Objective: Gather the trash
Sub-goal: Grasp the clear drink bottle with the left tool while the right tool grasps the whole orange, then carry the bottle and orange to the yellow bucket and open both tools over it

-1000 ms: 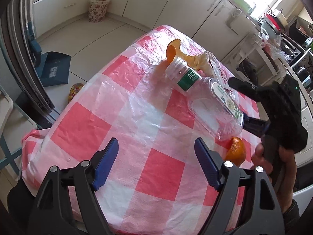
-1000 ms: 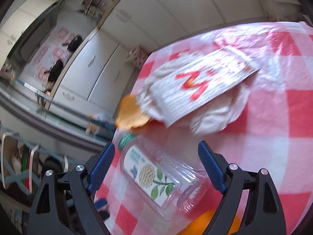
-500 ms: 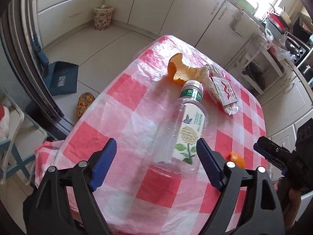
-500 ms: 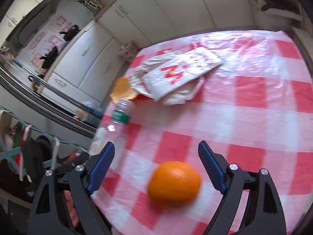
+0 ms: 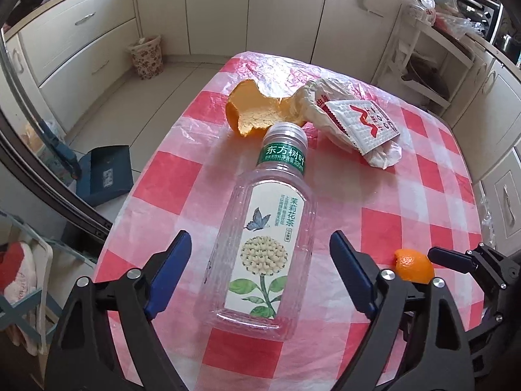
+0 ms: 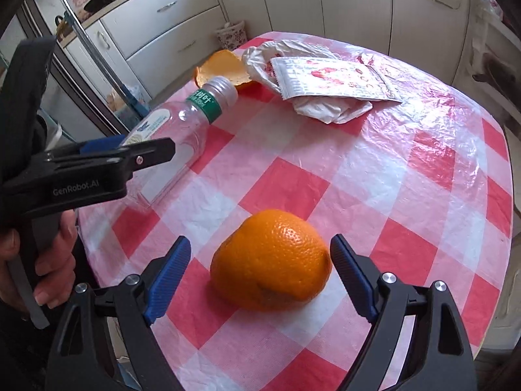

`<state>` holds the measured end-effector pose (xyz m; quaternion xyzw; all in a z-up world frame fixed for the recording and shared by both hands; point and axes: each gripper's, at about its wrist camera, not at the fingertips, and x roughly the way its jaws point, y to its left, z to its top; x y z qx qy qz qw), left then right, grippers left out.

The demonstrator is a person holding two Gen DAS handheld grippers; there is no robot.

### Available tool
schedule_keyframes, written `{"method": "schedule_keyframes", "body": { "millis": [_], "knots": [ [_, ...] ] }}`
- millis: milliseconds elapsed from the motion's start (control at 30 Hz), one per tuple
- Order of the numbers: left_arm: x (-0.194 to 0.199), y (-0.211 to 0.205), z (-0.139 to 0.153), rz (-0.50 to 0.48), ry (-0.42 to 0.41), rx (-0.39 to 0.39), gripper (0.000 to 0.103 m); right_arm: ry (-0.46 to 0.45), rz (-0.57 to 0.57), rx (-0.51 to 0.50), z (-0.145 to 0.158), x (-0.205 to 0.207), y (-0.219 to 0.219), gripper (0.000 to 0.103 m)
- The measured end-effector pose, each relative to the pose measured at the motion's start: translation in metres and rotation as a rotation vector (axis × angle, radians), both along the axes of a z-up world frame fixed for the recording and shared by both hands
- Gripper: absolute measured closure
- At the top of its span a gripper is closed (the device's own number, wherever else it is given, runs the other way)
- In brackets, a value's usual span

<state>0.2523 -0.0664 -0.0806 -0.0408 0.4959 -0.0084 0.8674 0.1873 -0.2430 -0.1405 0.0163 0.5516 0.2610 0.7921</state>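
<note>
1. The right gripper (image 6: 260,272) stands wide, an orange (image 6: 272,259) between its blue pads, which do not touch it.
2. A bottle (image 6: 182,133) lies on the checked cloth (image 6: 407,179); the left gripper (image 6: 130,153) is over it.
3. A peel (image 6: 221,70) and a wrapper (image 6: 325,79) lie behind.

A clear plastic bottle (image 5: 265,254), lying at centre frame in the left wrist view, carried a green neck band printed 东方树叶 and a pale label reading 茉莉花茶. At left in the right wrist view, the left hand-held gripper (image 6: 153,153) bore the white lettering "GenRobot.AI" on its black body.
</note>
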Motion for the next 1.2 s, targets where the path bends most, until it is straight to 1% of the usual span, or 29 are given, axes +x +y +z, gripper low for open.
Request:
{"method": "schedule_keyframes", "body": {
  "millis": [33, 100, 167, 200, 267, 300, 333, 367, 500, 700, 800, 900, 1033, 1133, 1200],
  "knots": [
    [0.001, 0.002, -0.003, -0.003, 0.013, -0.017, 0.041, -0.003, 0.003, -0.012, -0.001, 0.0, 0.001, 0.019],
    [0.001, 0.007, -0.008, -0.009, 0.025, -0.06, 0.047, -0.013, 0.015, -0.04, -0.004, -0.001, 0.005, 0.019],
    [-0.002, 0.012, -0.009, -0.005, 0.01, -0.059, 0.048, -0.023, 0.019, -0.054, -0.005, -0.003, 0.005, 0.021],
    [-0.005, 0.015, -0.008, -0.007, 0.006, -0.072, 0.048, -0.025, 0.016, -0.06, -0.005, -0.003, 0.005, 0.027],
    [-0.009, 0.02, -0.008, -0.002, -0.002, -0.094, 0.049, -0.025, 0.006, -0.056, -0.006, -0.001, 0.002, 0.033],
    [-0.013, 0.023, -0.006, -0.001, -0.009, -0.104, 0.05, -0.022, 0.0, -0.05, -0.007, 0.0, 0.002, 0.041],
    [-0.016, 0.025, -0.006, -0.001, -0.014, -0.108, 0.05, -0.013, -0.004, -0.037, -0.007, 0.001, -0.001, 0.057],
    [-0.019, 0.027, -0.005, 0.0, -0.018, -0.112, 0.05, 0.002, -0.011, -0.024, -0.008, 0.002, -0.003, 0.06],
    [-0.03, 0.035, 0.0, -0.004, -0.032, -0.131, 0.051, -0.006, -0.022, -0.012, -0.005, 0.001, -0.005, 0.066],
    [-0.055, 0.04, 0.007, -0.021, -0.064, -0.178, 0.051, -0.034, -0.059, 0.01, 0.011, -0.002, -0.022, 0.067],
    [-0.067, 0.036, 0.014, -0.041, -0.081, -0.197, 0.051, -0.05, -0.108, 0.011, 0.02, -0.004, -0.038, 0.067],
    [-0.074, 0.03, 0.021, -0.069, -0.096, -0.229, 0.051, -0.068, -0.199, 0.014, 0.028, -0.005, -0.07, 0.067],
    [-0.081, 0.005, 0.032, -0.136, -0.112, -0.242, 0.051, -0.067, -0.386, 0.03, 0.027, -0.013, -0.135, 0.067],
    [-0.086, -0.018, 0.036, -0.187, -0.118, -0.252, 0.051, -0.044, -0.559, 0.016, 0.014, -0.028, -0.196, 0.067],
    [-0.089, -0.037, 0.037, -0.223, -0.114, -0.267, 0.051, -0.002, -0.675, 0.006, -0.002, -0.041, -0.236, 0.067]
  ]
}}
